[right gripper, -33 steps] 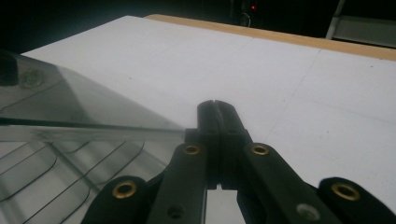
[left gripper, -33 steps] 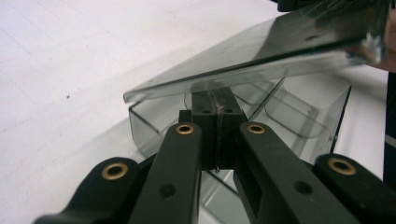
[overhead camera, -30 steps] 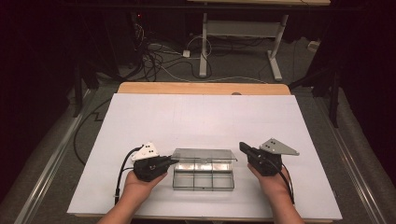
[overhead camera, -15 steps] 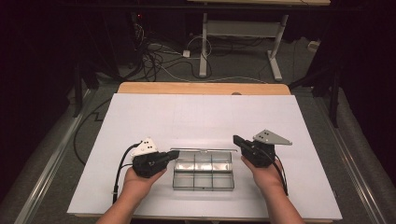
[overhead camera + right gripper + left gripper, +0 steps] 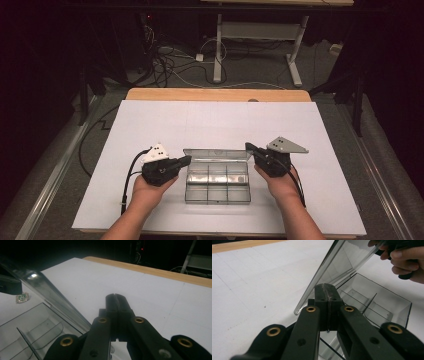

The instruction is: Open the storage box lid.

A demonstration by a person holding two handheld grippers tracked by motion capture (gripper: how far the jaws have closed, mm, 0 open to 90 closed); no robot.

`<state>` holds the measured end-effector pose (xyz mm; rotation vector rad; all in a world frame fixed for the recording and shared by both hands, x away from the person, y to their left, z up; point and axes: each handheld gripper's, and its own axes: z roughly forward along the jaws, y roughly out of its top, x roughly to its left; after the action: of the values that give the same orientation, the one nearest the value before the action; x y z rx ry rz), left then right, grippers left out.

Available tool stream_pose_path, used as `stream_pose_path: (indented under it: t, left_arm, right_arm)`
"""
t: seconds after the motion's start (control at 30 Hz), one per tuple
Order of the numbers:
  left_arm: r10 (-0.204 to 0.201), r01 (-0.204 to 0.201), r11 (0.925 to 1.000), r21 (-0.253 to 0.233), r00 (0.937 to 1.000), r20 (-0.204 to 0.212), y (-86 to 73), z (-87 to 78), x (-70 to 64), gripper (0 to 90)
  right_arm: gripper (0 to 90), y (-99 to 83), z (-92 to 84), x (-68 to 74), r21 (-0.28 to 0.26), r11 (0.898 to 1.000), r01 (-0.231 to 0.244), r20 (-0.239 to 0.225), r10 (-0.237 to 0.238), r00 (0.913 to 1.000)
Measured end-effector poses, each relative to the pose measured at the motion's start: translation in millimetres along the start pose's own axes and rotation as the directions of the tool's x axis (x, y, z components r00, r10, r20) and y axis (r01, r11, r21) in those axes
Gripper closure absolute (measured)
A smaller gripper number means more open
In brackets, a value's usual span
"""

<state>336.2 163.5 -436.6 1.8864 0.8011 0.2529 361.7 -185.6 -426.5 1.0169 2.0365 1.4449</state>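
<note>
A clear plastic compartment box (image 5: 217,182) sits near the front edge of the white table (image 5: 215,125), its transparent lid (image 5: 216,154) raised. Left gripper (image 5: 187,159) and right gripper (image 5: 248,146), jaws pressed together and empty, flank the lid's ends.

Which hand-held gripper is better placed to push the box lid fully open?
Probably the right hand-held gripper: its shut tips sit at the corner of the raised lid. The left hand-held gripper is lower, beside the clear compartment box.
</note>
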Motion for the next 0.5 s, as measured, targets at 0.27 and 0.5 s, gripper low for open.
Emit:
stream_pose_path:
  t: [0.27,0.5]
  left_arm:
    - [-0.004,0.004,0.9999,-0.009,1.0000,-0.002,0.8,4.9,7.2,87.7]
    - [-0.016,0.016,0.9997,-0.016,0.9998,-0.006,0.1,9.0,12.3,87.7]
  right_arm:
    - [90.0,3.4,7.6,-2.5,-0.013,1.000,-0.012,-0.003,0.012,0.9999]
    - [90.0,4.3,14.1,-8.6,-0.010,1.000,-0.018,0.000,0.018,0.9998]
